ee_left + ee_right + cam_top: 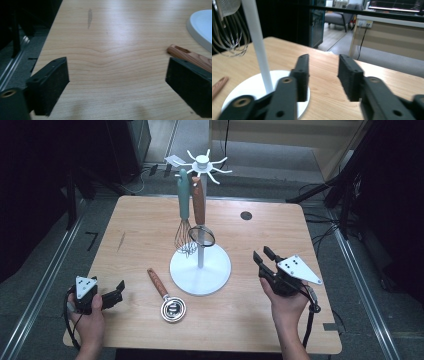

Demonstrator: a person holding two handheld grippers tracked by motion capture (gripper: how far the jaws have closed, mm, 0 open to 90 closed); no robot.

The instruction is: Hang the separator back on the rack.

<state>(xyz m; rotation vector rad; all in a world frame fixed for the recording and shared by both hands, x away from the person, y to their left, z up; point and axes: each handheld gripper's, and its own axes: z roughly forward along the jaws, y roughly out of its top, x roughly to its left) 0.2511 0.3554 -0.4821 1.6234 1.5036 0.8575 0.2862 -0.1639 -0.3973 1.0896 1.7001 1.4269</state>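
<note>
High view: whisk (pixel 186 227) and a brown-handled utensil (pixel 198 200) hang on the white rack (pixel 200 267); a strainer (pixel 168 297) (probably next to hang) lies beside its base. Left gripper (pixel 116 296) and right gripper (pixel 263 260) stand spread, holding nothing.

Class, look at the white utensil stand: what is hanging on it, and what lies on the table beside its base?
On the white stand hang a teal-handled whisk and a wooden-handled strainer. Beside its base lies a wooden-handled metal utensil. The hooks holding the handles are too small to make out.

office-like lab | wooden worktop (pixel 150 227) on rails, cables on grey floor (pixel 320 227) | armchair (pixel 337 18), monitor (pixel 395 5) behind
</note>
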